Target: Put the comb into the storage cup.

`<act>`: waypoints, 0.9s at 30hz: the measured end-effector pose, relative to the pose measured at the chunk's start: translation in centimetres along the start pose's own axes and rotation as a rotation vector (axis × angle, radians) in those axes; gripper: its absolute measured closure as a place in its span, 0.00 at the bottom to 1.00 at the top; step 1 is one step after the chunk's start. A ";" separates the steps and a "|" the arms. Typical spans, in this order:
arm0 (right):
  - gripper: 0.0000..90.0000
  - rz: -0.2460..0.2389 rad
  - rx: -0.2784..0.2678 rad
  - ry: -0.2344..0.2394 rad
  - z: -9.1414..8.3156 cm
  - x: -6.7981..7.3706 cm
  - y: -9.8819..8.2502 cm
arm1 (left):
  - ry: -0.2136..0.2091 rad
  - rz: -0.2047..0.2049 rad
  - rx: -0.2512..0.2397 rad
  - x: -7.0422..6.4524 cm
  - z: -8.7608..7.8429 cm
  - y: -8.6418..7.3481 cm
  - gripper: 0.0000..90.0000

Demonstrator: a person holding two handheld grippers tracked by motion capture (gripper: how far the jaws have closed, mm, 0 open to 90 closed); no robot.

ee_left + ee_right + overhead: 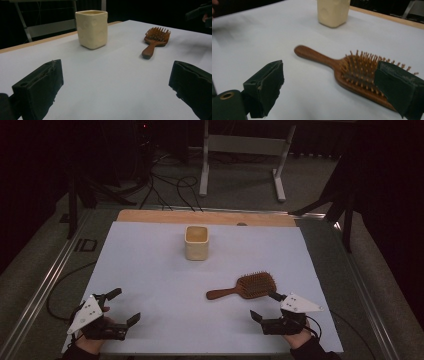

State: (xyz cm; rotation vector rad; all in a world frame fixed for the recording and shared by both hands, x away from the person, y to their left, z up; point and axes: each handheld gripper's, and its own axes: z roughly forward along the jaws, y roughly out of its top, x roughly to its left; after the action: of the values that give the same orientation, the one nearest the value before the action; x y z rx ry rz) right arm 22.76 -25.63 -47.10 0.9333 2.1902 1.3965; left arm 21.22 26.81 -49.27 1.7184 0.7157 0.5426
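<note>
White table (150, 270) bears hairbrush (243, 288) (bristles up) near right gripper (265, 306); both grippers' jaws open

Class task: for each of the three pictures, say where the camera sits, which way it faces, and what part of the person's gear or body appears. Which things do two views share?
High view: above the person's side, looking forward and down on the table; both hands hold hand-held grippers, left and right.
Left gripper view: rides the left hand-held gripper, facing the cream cup; black jaws open.
Right gripper view: rides the right hand-held gripper, facing the wooden hairbrush; jaws open.
Shared: cup and hairbrush.
</note>
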 end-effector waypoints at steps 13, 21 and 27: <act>0.10 -0.041 -0.050 -0.008 -1.3 -0.3 5.0 | -0.006 0.003 0.000 0.0 0.1 0.1 0.00; 0.10 -0.050 -0.041 0.010 0.0 -0.4 6.9 | -0.008 0.000 0.001 -0.1 0.1 0.1 0.00; 0.10 -0.066 -0.032 0.034 1.7 -0.1 8.0 | -0.010 0.008 0.008 -0.1 0.1 0.1 0.00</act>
State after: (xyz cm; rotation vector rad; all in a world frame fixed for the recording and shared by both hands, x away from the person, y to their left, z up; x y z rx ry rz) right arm 26.55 -22.33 -40.62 0.8237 2.1957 1.4222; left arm 21.23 26.59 -49.23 1.7308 0.7052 0.5365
